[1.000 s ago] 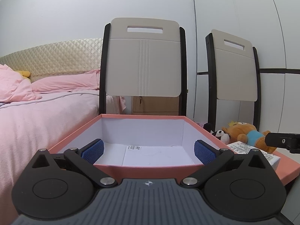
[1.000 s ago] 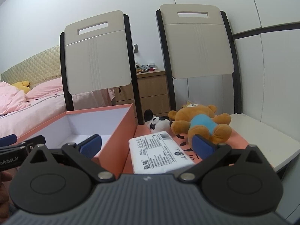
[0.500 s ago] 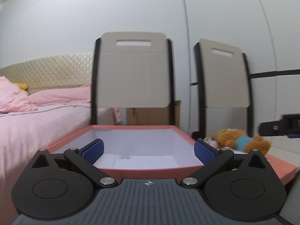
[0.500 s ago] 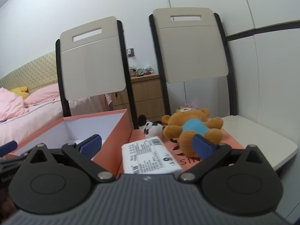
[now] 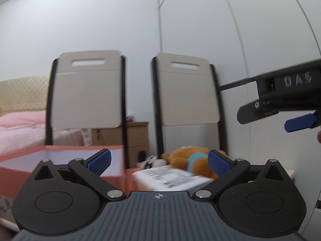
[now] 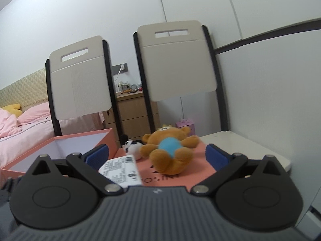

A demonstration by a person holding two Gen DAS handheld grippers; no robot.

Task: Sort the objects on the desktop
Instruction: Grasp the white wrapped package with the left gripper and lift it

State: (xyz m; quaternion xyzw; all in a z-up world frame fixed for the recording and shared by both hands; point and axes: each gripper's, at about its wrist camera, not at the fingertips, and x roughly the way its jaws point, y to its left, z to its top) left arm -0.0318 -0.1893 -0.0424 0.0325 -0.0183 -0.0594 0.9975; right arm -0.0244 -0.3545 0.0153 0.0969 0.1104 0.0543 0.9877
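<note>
Both grippers have their jaws spread wide and grip nothing. The left gripper [image 5: 158, 163] looks over the salmon-pink surface [image 6: 198, 152], a flat lid-like sheet printed with dark lettering that lies on a white table [image 6: 240, 144]. At about 10 o'clock from the left gripper stands the open pink box [image 5: 60, 160] with its pale white interior. A white labelled packet [image 5: 170, 178] lies just ahead at 12 o'clock, touching the pink sheet, blurred in this view. Beyond it, at 1 o'clock, the brown plush bear [image 5: 190, 158] in a blue shirt lies on its back, with a small black-and-white plush [image 5: 154, 160] just beside it at its left. The right gripper [image 6: 156, 154] sees the same packet [image 6: 122, 170] at 11 o'clock near its left finger and the bear [image 6: 168, 148] at 12 o'clock. Part of the right gripper also shows at 3 o'clock in the left view. Behind the table stand two beige chair backs [image 6: 80, 80] with black frames, a wooden nightstand [image 6: 132, 112] between them, a pink bed [image 6: 20, 132] at 9 o'clock, and white wall panels [image 6: 260, 80] at 2 o'clock.
</note>
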